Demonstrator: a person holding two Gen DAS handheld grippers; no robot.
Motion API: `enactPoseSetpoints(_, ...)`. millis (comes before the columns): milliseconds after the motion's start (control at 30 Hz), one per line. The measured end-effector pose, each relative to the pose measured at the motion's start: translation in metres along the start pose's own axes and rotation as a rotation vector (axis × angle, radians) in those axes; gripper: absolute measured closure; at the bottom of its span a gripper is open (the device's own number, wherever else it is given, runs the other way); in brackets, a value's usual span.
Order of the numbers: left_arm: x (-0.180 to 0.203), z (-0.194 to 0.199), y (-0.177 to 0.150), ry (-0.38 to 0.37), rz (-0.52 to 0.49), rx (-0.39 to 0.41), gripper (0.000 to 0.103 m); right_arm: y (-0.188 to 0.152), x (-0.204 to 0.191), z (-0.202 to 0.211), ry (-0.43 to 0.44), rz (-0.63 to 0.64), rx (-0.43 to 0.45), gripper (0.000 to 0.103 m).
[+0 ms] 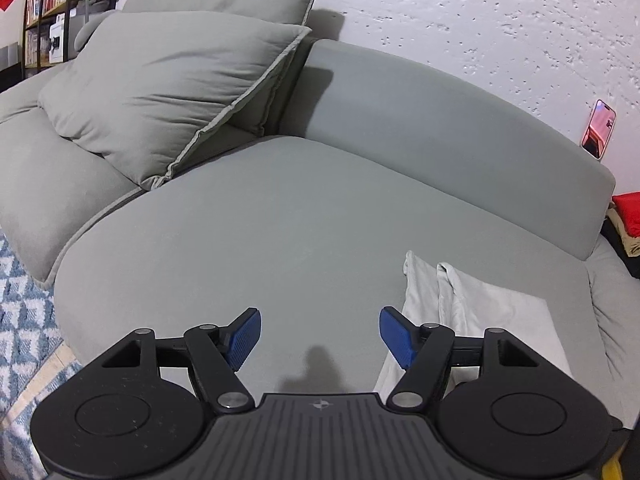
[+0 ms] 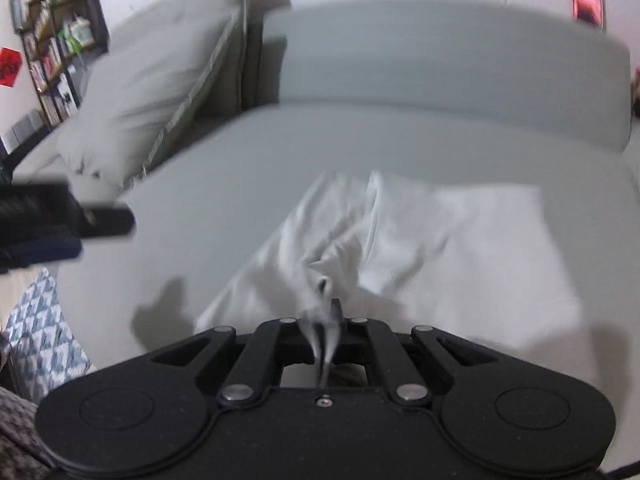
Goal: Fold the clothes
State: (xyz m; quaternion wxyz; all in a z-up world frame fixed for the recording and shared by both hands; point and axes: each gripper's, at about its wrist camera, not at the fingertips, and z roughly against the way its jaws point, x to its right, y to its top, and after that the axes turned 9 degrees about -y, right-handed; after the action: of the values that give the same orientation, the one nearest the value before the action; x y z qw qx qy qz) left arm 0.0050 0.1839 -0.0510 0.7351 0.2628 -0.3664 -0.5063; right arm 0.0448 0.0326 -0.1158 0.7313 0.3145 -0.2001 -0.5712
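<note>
A white garment (image 2: 448,240) lies spread on the grey sofa seat (image 2: 224,184); its left part is bunched and lifted. My right gripper (image 2: 326,320) is shut on a pinch of that white cloth, which rises to its fingers. The right wrist view is blurred. In the left wrist view the white garment (image 1: 476,308) lies at the lower right, partly behind the right finger. My left gripper (image 1: 320,336) hangs open above the bare seat (image 1: 280,232), its blue pads (image 1: 242,338) wide apart with nothing between them. The left gripper's body (image 2: 60,212) shows at the left edge of the right wrist view.
Two large grey cushions (image 1: 168,80) lean at the sofa's back left. A phone (image 1: 599,128) stands on the low backrest (image 1: 440,120) against the white wall. A blue-and-white patterned rug (image 1: 24,312) covers the floor at left. Bookshelves (image 1: 52,12) stand far left, red fabric (image 1: 628,212) at right.
</note>
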Motion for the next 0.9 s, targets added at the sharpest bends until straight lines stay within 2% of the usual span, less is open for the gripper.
enactPoseSetpoints(100,-0.001,-0.002,0.000,-0.004,0.008,0.001,0.037,0.004,0.010,0.005,0.028,-0.083,-0.007,0.099)
enactPoseSetpoints(233,-0.004,-0.005,0.003,-0.024,0.049,-0.004,0.037,0.025,0.027,0.027,0.138,-0.306,0.019,0.099)
enactPoseSetpoints(300,-0.004,-0.006,0.004,-0.022,0.051,-0.002,0.037,0.037,0.031,0.031,0.176,-0.358,0.029,0.099)
enactPoseSetpoints(467,-0.004,-0.005,0.005,-0.004,0.053,0.022,0.038,0.050,0.017,0.022,0.153,-0.319,-0.001,0.099)
enactPoseSetpoints(600,-0.013,-0.001,0.007,0.014,0.085,0.052,0.039,0.045,-0.003,0.016,0.147,-0.240,-0.028,0.099)
enactPoseSetpoints(800,-0.016,-0.003,0.009,0.033,0.108,0.049,0.039,0.038,-0.021,0.017,0.127,-0.156,-0.061,0.098)
enactPoseSetpoints(867,-0.015,-0.002,0.009,0.032,0.104,0.052,0.039,0.036,-0.018,0.019,0.176,-0.144,-0.075,0.091)
enactPoseSetpoints(900,-0.015,-0.002,0.009,0.028,0.100,0.053,0.039,0.035,-0.014,0.021,0.235,-0.136,-0.095,0.082)
